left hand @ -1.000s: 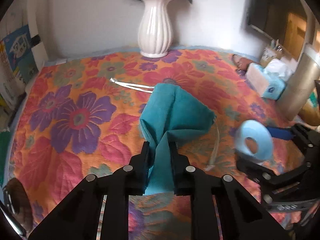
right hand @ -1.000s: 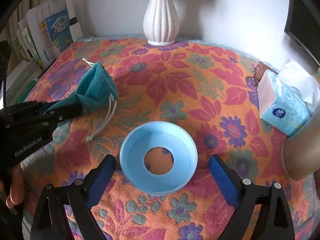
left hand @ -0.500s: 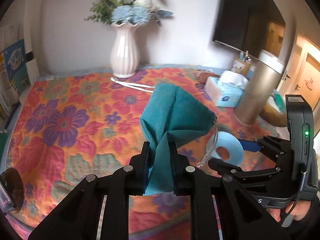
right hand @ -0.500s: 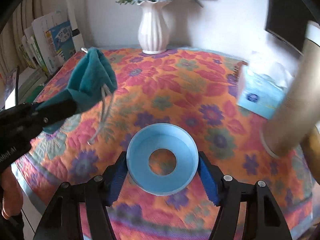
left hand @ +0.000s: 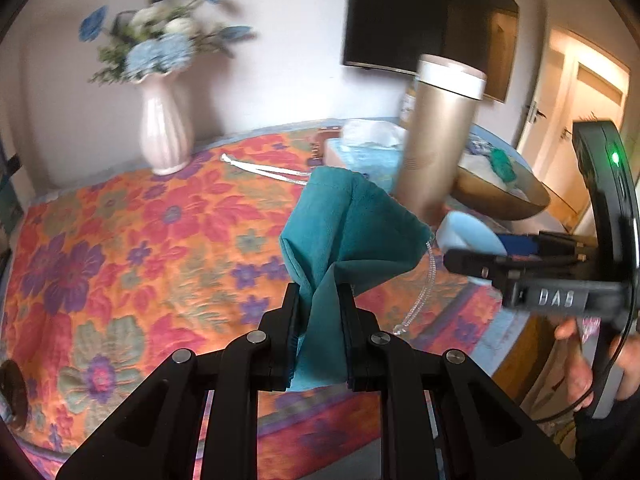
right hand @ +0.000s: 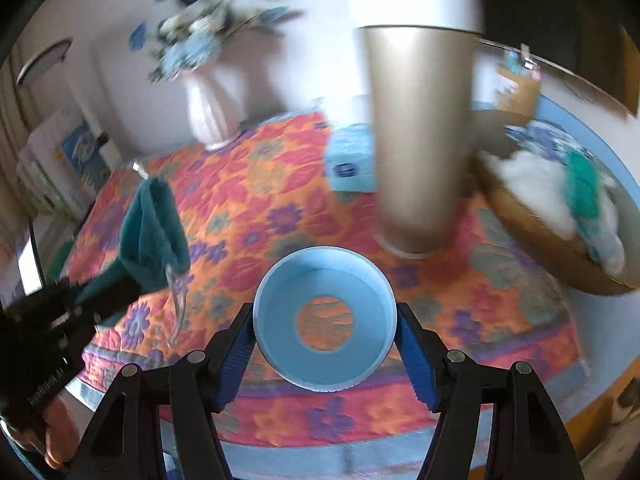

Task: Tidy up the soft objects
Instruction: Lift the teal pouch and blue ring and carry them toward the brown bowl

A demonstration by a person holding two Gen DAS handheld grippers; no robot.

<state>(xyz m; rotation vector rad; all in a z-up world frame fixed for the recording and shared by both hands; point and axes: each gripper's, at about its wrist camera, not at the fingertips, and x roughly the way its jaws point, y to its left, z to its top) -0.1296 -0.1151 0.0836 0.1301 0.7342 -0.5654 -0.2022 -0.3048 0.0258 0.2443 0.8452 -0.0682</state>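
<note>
**Teal pouch and blue ring both lifted beside the gold cylinder**

Teal pouch (left hand: 344, 232), one in number, hangs pinched at its lower end between the closed jaws of the left gripper (left hand: 319, 332), raised off the floral worktop (left hand: 120, 240) to the left of the gold cylinder (left hand: 436, 136). One of its two white drawstrings (left hand: 420, 292) dangles free; the other trails behind it toward the vase (left hand: 164, 128). The right gripper (right hand: 325, 332) has just been closing its jaws and now clamps the single light blue ring (right hand: 325, 320) by its sides, in front of the cylinder. In the left view that ring is mostly hidden behind the pouch and gripper. Motion blur smears the vase and flowers. Right of the cylinder, one wooden bowl (right hand: 532, 232) holds white and green soft things, too blurred to count. A tissue pack (right hand: 350, 160) is half hidden behind the cylinder.
</note>
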